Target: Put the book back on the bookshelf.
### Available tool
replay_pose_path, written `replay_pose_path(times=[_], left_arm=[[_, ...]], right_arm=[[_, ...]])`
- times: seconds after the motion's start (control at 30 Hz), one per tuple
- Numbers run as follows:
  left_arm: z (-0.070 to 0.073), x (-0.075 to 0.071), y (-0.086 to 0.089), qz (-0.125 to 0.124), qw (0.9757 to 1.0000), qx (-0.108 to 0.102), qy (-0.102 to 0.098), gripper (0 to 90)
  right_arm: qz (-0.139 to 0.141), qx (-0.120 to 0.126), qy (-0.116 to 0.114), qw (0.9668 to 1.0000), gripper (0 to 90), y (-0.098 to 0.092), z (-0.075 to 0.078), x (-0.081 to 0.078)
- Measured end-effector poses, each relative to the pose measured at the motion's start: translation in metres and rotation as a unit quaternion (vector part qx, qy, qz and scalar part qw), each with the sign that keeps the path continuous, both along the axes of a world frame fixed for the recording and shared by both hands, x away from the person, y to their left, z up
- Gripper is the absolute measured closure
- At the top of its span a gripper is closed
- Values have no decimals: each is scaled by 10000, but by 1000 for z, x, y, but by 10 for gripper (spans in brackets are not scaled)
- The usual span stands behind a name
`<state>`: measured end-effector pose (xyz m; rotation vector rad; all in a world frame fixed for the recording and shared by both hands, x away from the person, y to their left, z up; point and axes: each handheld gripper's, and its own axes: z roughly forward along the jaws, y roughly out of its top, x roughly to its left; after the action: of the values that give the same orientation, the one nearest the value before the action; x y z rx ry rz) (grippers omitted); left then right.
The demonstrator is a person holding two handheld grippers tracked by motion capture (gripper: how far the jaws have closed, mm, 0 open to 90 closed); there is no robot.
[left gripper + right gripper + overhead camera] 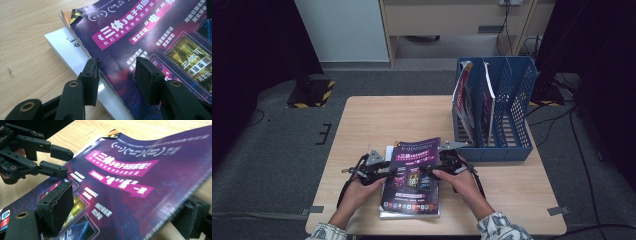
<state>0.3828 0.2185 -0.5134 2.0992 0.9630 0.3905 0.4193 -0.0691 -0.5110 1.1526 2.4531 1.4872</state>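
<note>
On the light wooden table (362,120), the left gripper (384,174) sits at the left edge of the glossy purple magazine (412,172), held in the person's left hand (357,192). In the left gripper view its jaws stand partly apart, one pad beside the magazine's spine edge and the other above the cover; whether either pad presses on the magazine cannot be told. Just under the magazine and sticking out to its left lies a white book (72,53), with an orange-cornered booklet (67,16) between them.

The magazine lies at the near middle of the table on that small stack, its right side curling upward. At its right edge the right gripper (432,170), in the right hand (464,182), has one jaw above the cover and one below the lifted edge, spread wide with visible gaps on both sides.

Well to the right of the magazine, at the table's far right, stands a blue plastic slotted file rack (512,115) holding upright magazines (464,97).
</note>
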Motion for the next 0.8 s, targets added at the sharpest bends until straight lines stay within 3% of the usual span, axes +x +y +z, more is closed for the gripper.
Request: replay_pose_path(times=[0.17,0.2,0.33,0.43,0.53,0.8], left_arm=[[-1,0,0,3,10000,-38,-4,538],[-1,0,0,5,10000,-46,-6,538],[-1,0,0,7,10000,-47,-10,538],[-1,0,0,7,10000,-52,-9,538],[-1,0,1,5,10000,-74,8,537],[-1,0,1,24,10000,-91,7,532]], right_arm=[[85,26,51,9999,176,5,-1,2],[252,-4,121,9996,139,9,-4,1],[234,-17,148,9996,139,11,-5,0],[319,43,24,9995,185,10,-3,0],[391,131,55,9991,209,11,-1,-1],[551,40,90,9984,224,14,-4,-1]])
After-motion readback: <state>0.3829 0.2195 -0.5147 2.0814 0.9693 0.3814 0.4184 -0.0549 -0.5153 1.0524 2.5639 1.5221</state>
